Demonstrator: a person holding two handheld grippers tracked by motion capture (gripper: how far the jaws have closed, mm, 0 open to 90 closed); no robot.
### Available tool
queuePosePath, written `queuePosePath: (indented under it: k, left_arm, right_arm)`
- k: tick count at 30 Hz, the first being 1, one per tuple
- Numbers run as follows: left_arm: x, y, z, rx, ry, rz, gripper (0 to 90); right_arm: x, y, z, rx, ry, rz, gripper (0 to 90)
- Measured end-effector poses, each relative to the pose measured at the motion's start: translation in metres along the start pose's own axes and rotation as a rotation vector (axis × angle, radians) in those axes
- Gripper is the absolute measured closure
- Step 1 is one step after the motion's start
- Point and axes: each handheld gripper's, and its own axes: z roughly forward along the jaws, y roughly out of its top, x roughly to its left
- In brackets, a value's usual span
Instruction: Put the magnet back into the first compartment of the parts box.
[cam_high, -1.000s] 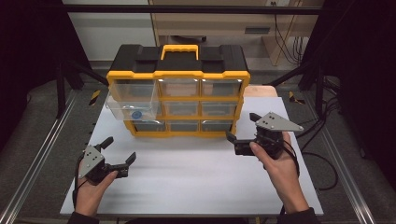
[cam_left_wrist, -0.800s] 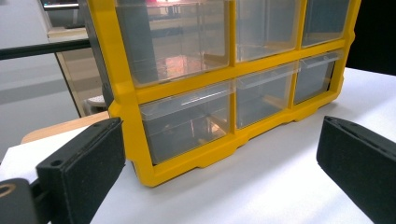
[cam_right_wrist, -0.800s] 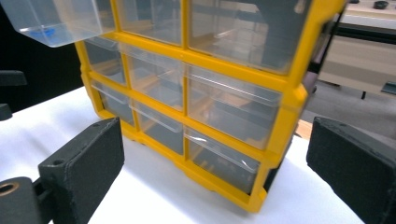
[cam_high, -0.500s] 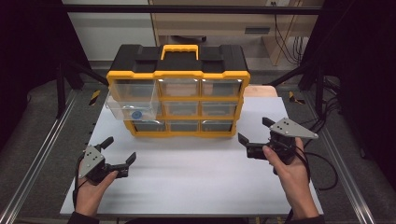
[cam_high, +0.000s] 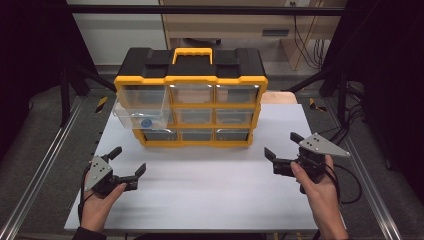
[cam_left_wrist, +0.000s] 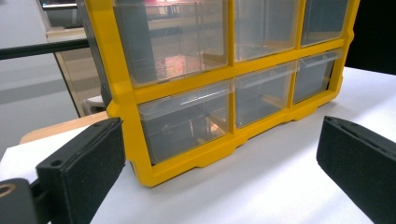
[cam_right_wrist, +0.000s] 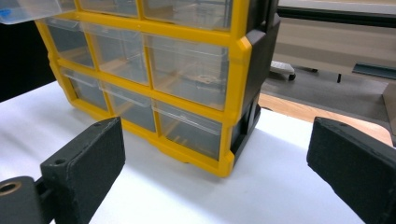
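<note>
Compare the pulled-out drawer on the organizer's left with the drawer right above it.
The pulled-out drawer juts forward past the yellow frame; the top-left drawer sits flush in it. The pulled-out one holds a small round blue thing; the top-left one looks empty. Both are clear plastic, in the organizer's left column.

Your left tool (cam_high: 125, 164), black jaws, grey three-cornered plate; your right tool (cam_high: 282, 148), same plate with small holes, black cable trailing; dark sleeve cuff at your left wrist
</note>
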Motion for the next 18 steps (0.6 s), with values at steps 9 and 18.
queuePosePath:
  k: [9, 18]
  left_arm:
    - [0.0, 0.0, 0.0, 0.0, -0.001, -0.002, 0.7]
    - [0.0, 0.0, 0.0, 0.001, -0.001, 0.001, 0.7]
  right_arm:
    - [-0.006, -0.013, -0.005, 0.012, -0.022, 0.024, 4.7]
    - [-0.009, -0.024, -0.008, 0.026, -0.035, 0.037, 5.0]
